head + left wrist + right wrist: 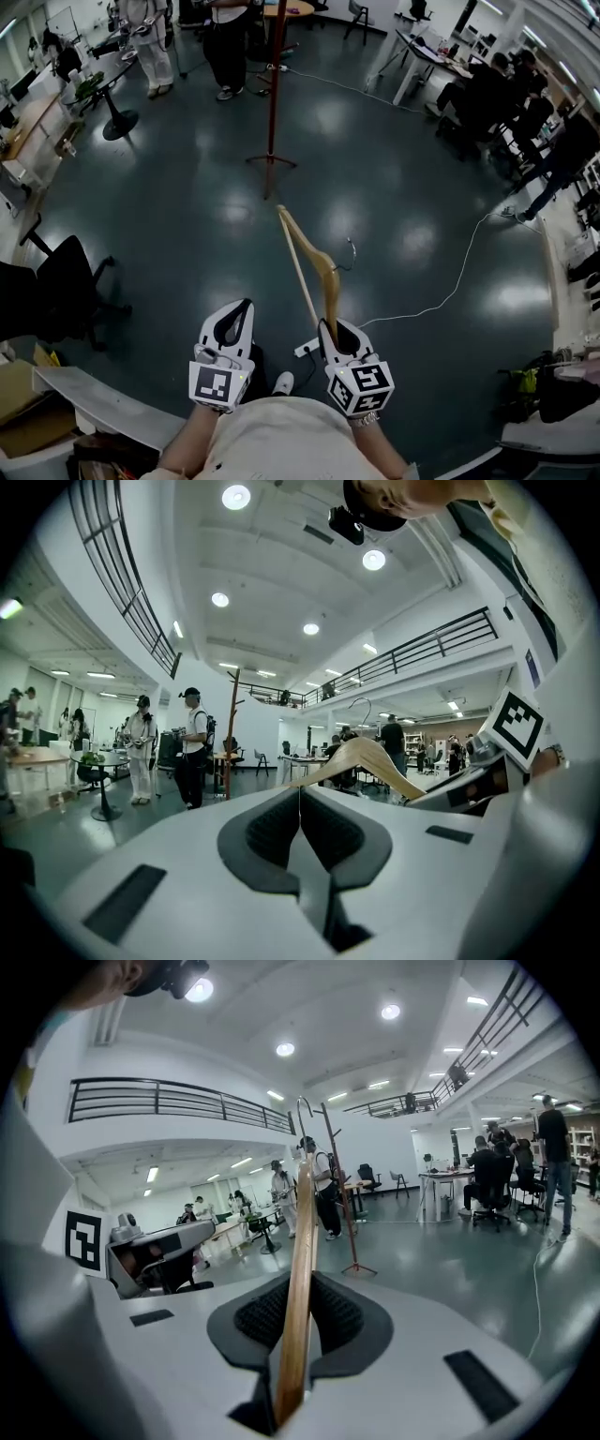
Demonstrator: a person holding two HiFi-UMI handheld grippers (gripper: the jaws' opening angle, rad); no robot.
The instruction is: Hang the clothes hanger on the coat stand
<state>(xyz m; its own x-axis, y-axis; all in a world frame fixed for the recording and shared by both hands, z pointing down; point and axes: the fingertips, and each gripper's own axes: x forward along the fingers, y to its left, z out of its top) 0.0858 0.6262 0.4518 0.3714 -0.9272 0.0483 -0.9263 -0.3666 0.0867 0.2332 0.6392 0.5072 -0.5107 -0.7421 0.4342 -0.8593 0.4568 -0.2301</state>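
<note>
A wooden clothes hanger (314, 262) with a metal hook (351, 251) sticks forward from my right gripper (330, 325), which is shut on one end of it. In the right gripper view the hanger (300, 1269) rises on edge between the jaws. My left gripper (240, 307) hangs beside it, shut and holding nothing; its pads (299, 825) meet. From the left gripper view the hanger (364, 758) shows to the right. The red-brown coat stand (272, 84) rises from the floor well ahead of both grippers, also seen as the coat stand (343, 1185) and coat stand (231, 731).
A white cable (450, 281) runs across the dark glossy floor to a power strip (307, 348) near my feet. A black office chair (56, 281) stands at the left. People stand beyond the coat stand and sit at desks (441, 56) to the right. A round table (108, 80) is far left.
</note>
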